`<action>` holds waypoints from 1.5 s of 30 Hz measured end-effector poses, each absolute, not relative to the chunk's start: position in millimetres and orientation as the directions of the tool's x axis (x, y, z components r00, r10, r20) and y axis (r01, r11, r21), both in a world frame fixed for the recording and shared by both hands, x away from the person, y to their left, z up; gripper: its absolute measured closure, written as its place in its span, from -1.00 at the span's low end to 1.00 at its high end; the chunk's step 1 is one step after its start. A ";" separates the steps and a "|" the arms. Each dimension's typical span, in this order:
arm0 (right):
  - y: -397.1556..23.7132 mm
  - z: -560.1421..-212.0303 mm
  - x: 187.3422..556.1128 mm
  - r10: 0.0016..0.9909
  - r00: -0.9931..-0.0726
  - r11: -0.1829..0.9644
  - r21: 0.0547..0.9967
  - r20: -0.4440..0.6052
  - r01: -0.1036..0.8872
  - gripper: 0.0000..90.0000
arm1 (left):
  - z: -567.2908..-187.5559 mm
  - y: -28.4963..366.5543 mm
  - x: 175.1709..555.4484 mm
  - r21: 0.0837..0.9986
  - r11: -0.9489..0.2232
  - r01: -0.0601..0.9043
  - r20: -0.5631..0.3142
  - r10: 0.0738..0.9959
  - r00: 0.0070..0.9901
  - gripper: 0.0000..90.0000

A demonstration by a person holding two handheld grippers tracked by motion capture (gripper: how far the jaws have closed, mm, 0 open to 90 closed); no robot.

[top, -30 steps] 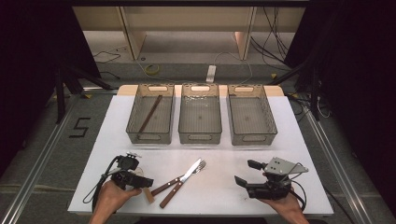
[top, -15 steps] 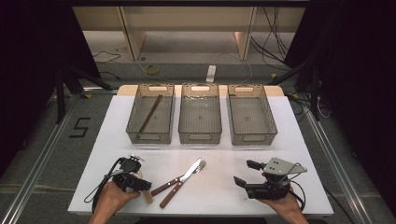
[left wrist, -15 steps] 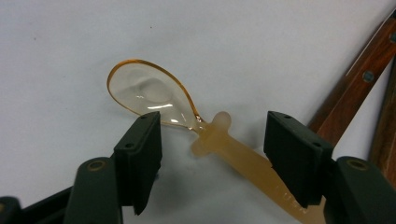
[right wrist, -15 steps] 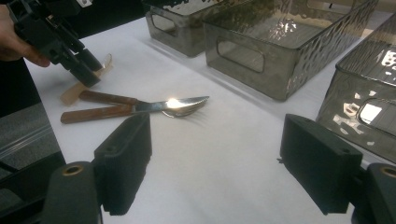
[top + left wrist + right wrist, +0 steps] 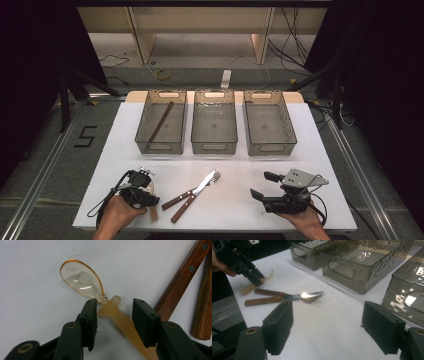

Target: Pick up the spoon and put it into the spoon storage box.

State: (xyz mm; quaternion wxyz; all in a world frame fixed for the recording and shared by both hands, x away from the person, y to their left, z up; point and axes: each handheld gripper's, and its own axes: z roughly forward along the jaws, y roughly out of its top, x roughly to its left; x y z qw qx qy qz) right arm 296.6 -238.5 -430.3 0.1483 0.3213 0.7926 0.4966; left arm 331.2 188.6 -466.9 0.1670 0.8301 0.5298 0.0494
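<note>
A clear amber plastic spoon [image 5: 82,281] lies on the white table [image 5: 235,165], its handle [image 5: 153,213] pointing to the near edge. My left gripper [image 5: 113,307] points down over it. Its jaws have just been closing and stand either side of the spoon's neck; the left pad is nearly touching and a gap shows at the right pad. From above, the left gripper [image 5: 150,197] is at the near left. My right gripper [image 5: 263,185] rests at the near right, open wide and empty [image 5: 328,322]. The right gripper view also shows the spoon [image 5: 249,288] under the left gripper.
A wooden-handled knife [image 5: 192,195] and fork [image 5: 216,176] lie crossed between the grippers, right beside the spoon. Three grey bins stand in a row at the back [image 5: 161,147], [image 5: 214,147], [image 5: 270,148]; the left one holds a dark stick [image 5: 161,121].
The left gripper's jaws look narrower around the spoon than before. Both hands, the spoon, knife and fork have stayed where they were.
</note>
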 end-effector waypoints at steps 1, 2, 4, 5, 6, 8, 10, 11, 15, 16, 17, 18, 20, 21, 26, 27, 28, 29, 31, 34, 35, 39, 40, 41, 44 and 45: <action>-238.4 -430.4 296.5 0.656 -0.750 0.301 0.882 0.084 0.362 -0.42 | -467.0 188.5 331.2 0.330 -0.387 0.861 -0.090 0.895 0.437 0.32; -238.4 -430.4 296.6 0.656 -0.750 0.300 0.882 0.085 0.363 -0.42 | -467.1 188.4 331.3 0.330 -0.392 0.859 -0.083 0.894 0.440 0.35; -238.6 -430.4 296.8 0.657 -0.749 0.299 0.882 0.087 0.365 -0.42 | -467.0 188.4 331.7 0.328 -0.399 0.857 -0.072 0.893 0.444 0.42; -238.7 -430.4 296.8 0.656 -0.750 0.300 0.881 0.087 0.365 -0.42 | -467.0 188.7 331.8 0.327 -0.401 0.856 -0.069 0.893 0.445 0.45; -238.7 -430.4 296.8 0.656 -0.750 0.300 0.881 0.087 0.365 -0.42 | -467.1 189.3 331.9 0.328 -0.400 0.855 -0.070 0.893 0.445 0.48; -238.7 -430.2 296.8 0.657 -0.749 0.299 0.882 0.086 0.364 -0.42 | -467.1 190.1 332.2 0.329 -0.402 0.854 -0.068 0.893 0.446 0.52; -238.5 -430.3 296.8 0.656 -0.750 0.301 0.882 0.085 0.363 -0.42 | -467.0 190.7 332.6 0.328 -0.405 0.853 -0.065 0.892 0.448 0.57; -238.5 -430.3 296.7 0.655 -0.751 0.301 0.882 0.084 0.362 -0.42 | -467.0 191.0 332.6 0.329 -0.407 0.852 -0.063 0.891 0.450 0.59; -238.6 -430.1 296.8 0.655 -0.751 0.301 0.882 0.084 0.362 -0.42 | -466.7 194.5 334.4 0.328 -0.406 0.853 -0.080 0.888 0.453 0.66; -238.7 -430.0 296.7 0.655 -0.751 0.302 0.882 0.084 0.362 -0.42 | -466.7 195.7 334.9 0.330 -0.401 0.855 -0.090 0.888 0.451 0.67; -238.7 -429.9 296.8 0.654 -0.752 0.301 0.883 0.083 0.359 -0.42 | -466.6 196.8 335.5 0.330 -0.398 0.856 -0.099 0.887 0.451 0.68; -238.9 -429.6 296.7 0.653 -0.752 0.301 0.883 0.085 0.361 -0.41 | -466.7 197.6 335.9 0.332 -0.393 0.858 -0.107 0.888 0.448 0.68; -238.9 -429.6 296.8 0.654 -0.752 0.300 0.883 0.086 0.361 -0.41 | -466.1 199.1 336.6 0.328 -0.396 0.858 -0.113 0.885 0.452 0.69; -239.1 -429.5 296.7 0.654 -0.752 0.300 0.883 0.086 0.362 -0.41 | -465.7 199.4 336.7 0.330 -0.398 0.856 -0.114 0.883 0.454 0.69; -239.4 -429.2 296.8 0.655 -0.750 0.297 0.884 0.087 0.362 -0.41 | -461.0 200.1 337.2 0.356 -0.393 0.848 -0.123 0.880 0.460 0.69; -239.4 -429.2 296.8 0.655 -0.750 0.296 0.884 0.088 0.362 -0.41 | -460.9 200.2 337.3 0.362 -0.391 0.846 -0.125 0.880 0.459 0.69; -239.4 -429.1 296.7 0.656 -0.749 0.295 0.884 0.088 0.362 -0.41 | -459.6 200.4 337.3 0.364 -0.391 0.845 -0.127 0.878 0.461 0.69; -239.4 -429.0 296.6 0.656 -0.749 0.294 0.885 0.088 0.362 -0.41 | -457.9 200.4 337.1 0.373 -0.390 0.842 -0.129 0.877 0.463 0.69; -239.7 -428.9 296.7 0.656 -0.749 0.293 0.885 0.089 0.362 -0.41 | -453.9 200.4 336.7 0.393 -0.385 0.835 -0.132 0.875 0.465 0.69; -240.1 -429.0 297.1 0.656 -0.749 0.293 0.886 0.089 0.361 -0.41 | -450.2 200.2 336.1 0.412 -0.382 0.827 -0.148 0.868 0.474 0.69; -240.3 -428.9 297.1 0.656 -0.749 0.290 0.887 0.090 0.360 -0.41 | -449.1 200.0 336.1 0.420 -0.380 0.824 -0.154 0.865 0.477 0.69; -240.5 -429.0 297.3 0.659 -0.747 0.288 0.886 0.092 0.363 -0.41 | -442.6 197.0 336.6 0.449 -0.381 0.808 -0.160 0.855 0.493 0.69; -240.6 -429.0 297.3 0.659 -0.746 0.287 0.886 0.092 0.363 -0.41 | -440.6 196.6 336.9 0.459 -0.380 0.803 -0.162 0.853 0.496 0.69; -240.8 -429.0 297.2 0.659 -0.746 0.288 0.886 0.091 0.363 -0.41 | -438.6 196.4 337.2 0.471 -0.372 0.800 -0.168 0.852 0.496 0.69; -241.2 -428.6 296.8 0.661 -0.745 0.284 0.887 0.093 0.363 -0.41 | -433.8 196.2 339.7 0.492 -0.366 0.790 -0.174 0.848 0.501 0.69; -241.4 -428.5 296.8 0.661 -0.744 0.284 0.887 0.094 0.364 -0.41 | -432.2 196.0 340.5 0.499 -0.361 0.788 -0.179 0.846 0.502 0.69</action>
